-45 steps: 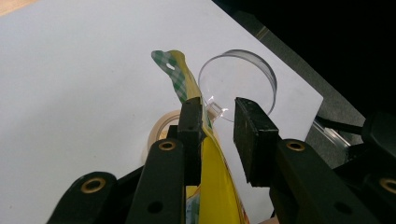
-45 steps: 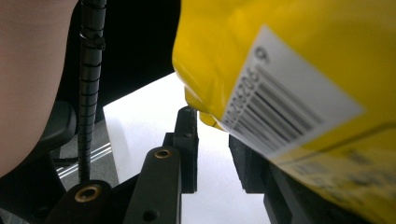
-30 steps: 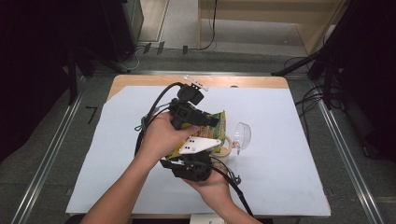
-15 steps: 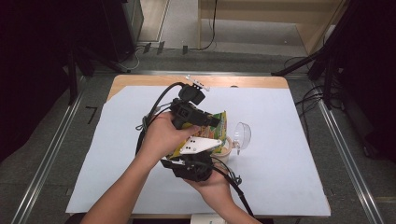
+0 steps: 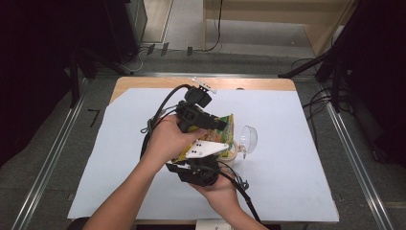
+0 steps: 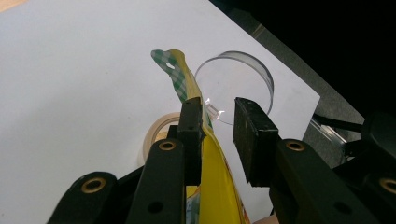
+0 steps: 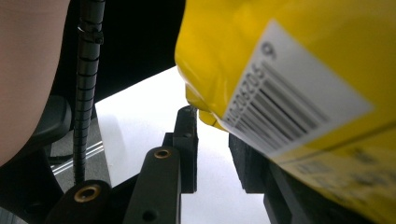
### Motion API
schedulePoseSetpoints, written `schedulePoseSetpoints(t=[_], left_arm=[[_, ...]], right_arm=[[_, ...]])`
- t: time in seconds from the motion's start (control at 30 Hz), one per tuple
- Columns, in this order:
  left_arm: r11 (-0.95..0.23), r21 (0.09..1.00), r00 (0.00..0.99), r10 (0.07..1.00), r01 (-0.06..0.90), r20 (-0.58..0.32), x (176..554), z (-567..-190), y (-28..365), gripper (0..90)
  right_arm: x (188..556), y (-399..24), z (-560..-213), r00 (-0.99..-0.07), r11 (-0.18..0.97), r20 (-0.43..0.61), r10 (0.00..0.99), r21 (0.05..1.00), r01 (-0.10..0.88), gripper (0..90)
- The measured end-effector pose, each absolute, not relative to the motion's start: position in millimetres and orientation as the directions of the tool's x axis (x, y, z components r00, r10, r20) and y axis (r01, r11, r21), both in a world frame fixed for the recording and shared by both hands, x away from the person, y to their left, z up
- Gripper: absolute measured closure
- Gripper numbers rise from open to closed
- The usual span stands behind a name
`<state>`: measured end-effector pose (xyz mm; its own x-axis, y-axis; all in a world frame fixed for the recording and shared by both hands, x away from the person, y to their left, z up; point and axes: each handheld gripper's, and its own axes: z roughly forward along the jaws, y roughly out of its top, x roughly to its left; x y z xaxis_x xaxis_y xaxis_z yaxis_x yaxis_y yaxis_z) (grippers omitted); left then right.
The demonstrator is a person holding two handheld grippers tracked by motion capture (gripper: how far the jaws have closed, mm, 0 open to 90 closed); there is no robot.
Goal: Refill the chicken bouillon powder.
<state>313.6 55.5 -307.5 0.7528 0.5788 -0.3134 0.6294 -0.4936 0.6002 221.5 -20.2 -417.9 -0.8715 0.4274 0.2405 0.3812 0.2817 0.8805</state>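
Honestly, the yellow snack bag [image 5: 218,130], held over the worktop [image 5: 297,158], looks loosely caught: both the left tongs [image 6: 217,122] and right tongs [image 7: 210,135] show gaps, so it may slip.

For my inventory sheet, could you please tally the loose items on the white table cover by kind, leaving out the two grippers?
Yellow snack pouch: 1
Clear plastic lid: 1
Beige round container: 1
Total: 3
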Motion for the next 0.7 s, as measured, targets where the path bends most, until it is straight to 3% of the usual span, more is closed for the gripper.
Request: schedulePoseSetpoints(t=[0.7], left_arm=[[-0.498, 0.604, 0.76, 0.572, 0.622, -0.31, 314.1, -306.9, 52.6, 73.4]], right_arm=[[221.9, -23.4, -417.4, -0.868, 0.281, 0.23, 0.44, 0.883, 0.377, 74.2]])
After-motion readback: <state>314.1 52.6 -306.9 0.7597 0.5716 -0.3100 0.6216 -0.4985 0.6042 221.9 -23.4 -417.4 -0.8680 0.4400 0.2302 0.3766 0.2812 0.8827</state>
